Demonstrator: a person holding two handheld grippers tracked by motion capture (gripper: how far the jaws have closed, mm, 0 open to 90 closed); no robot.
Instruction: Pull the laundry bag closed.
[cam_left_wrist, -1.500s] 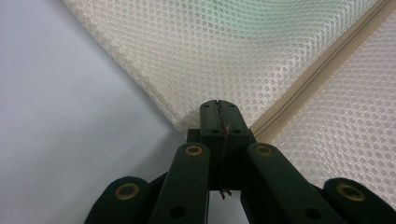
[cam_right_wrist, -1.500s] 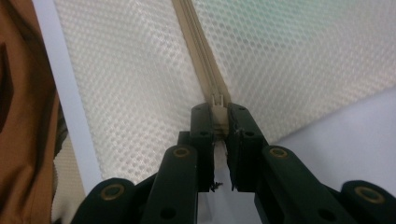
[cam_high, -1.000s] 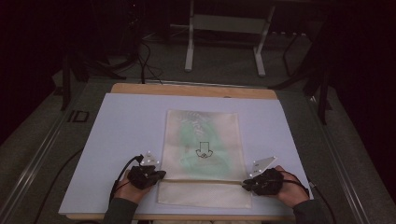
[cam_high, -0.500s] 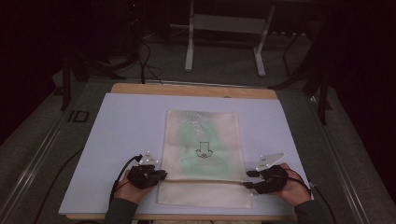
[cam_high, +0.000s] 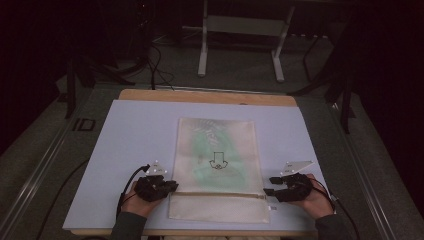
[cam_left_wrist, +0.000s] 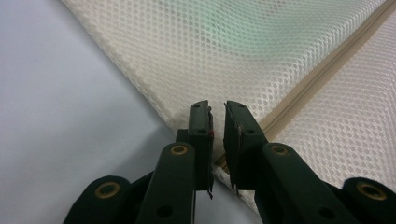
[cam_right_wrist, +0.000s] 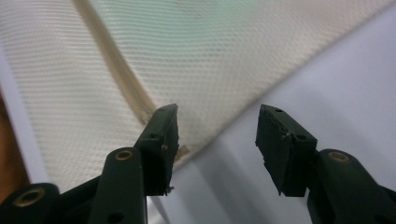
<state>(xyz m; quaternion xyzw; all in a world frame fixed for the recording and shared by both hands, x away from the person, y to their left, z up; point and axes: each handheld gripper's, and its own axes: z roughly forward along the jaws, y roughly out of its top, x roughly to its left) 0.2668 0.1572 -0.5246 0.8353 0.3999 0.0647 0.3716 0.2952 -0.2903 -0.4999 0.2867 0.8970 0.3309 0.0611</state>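
A cream mesh zip bag (cam_high: 215, 150) with something green inside lies flat on a pale board (cam_high: 135, 130). Its zipper (cam_high: 220, 194) runs across near the front. My left gripper (cam_high: 172, 185) sits at the zipper's left end. Its jaws have just been opening and stand a narrow gap apart (cam_left_wrist: 217, 109), with the bag's edge (cam_left_wrist: 233, 46) below the gap and not pinched. My right gripper (cam_high: 270, 186) is at the zipper's right end. Its jaws have just been opening and stand wide (cam_right_wrist: 217, 116) over the board, beside the bag's edge (cam_right_wrist: 210, 46), with nothing between them.
The board rests on a wooden table (cam_high: 200, 95). A metal stand (cam_high: 240, 45) and cables (cam_high: 155, 70) are on the dark floor behind. A small black arrow mark (cam_high: 218, 161) shows on the bag's middle.
The right gripper's jaws have spread wide and it has drawn slightly right, off the bag's edge. The left gripper's jaws have parted a little; that hand has kept still.
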